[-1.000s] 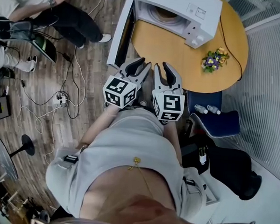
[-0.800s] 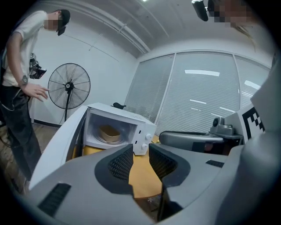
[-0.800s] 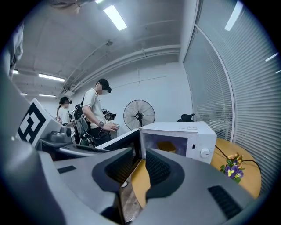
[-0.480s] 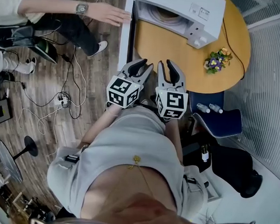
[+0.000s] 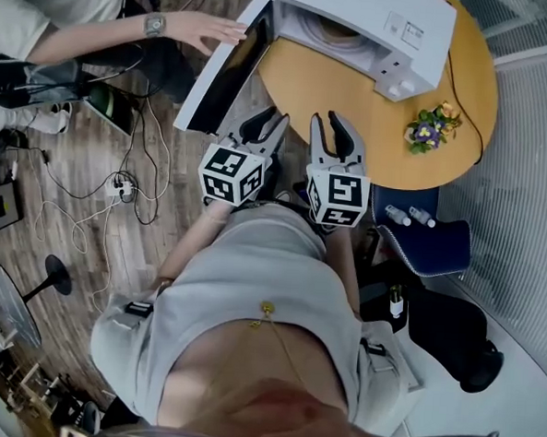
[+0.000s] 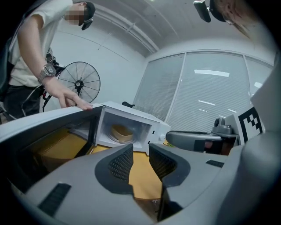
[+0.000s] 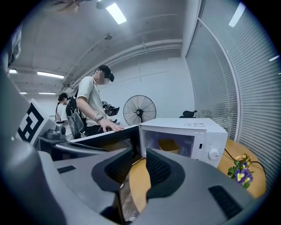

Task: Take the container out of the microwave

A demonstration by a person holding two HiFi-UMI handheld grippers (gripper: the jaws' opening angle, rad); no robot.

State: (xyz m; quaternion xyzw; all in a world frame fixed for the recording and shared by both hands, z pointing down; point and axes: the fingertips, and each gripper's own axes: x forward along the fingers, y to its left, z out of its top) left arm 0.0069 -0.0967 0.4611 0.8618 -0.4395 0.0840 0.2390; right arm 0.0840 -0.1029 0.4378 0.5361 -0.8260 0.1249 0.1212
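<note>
Far left in the head view, a bystander's hand [image 5: 206, 29] with a wristwatch rests on the top edge of the microwave door [image 5: 222, 71], which stands swung out over the floor beside the round yellow table [image 5: 327, 96]. Next, my left gripper [image 5: 272, 122] is held in front of the operator's chest at the near edge of the table. In the left gripper view its jaws stand a narrow gap apart with nothing between them, only yellow tabletop showing through. Just beside it, my right gripper [image 5: 327, 124] is held the same way, jaws parted by a similar gap and empty. Both point toward the white microwave [image 5: 378, 25] and are well apart from it. The container [image 6: 121, 132] – a tan bowl – sits inside the microwave cavity on the turntable, visible through the open front in both gripper views and partly from above. Right of the microwave, a small bunch of purple and yellow flowers [image 5: 429, 128] lies on the table near its edge – a dark cord runs past it.
</note>
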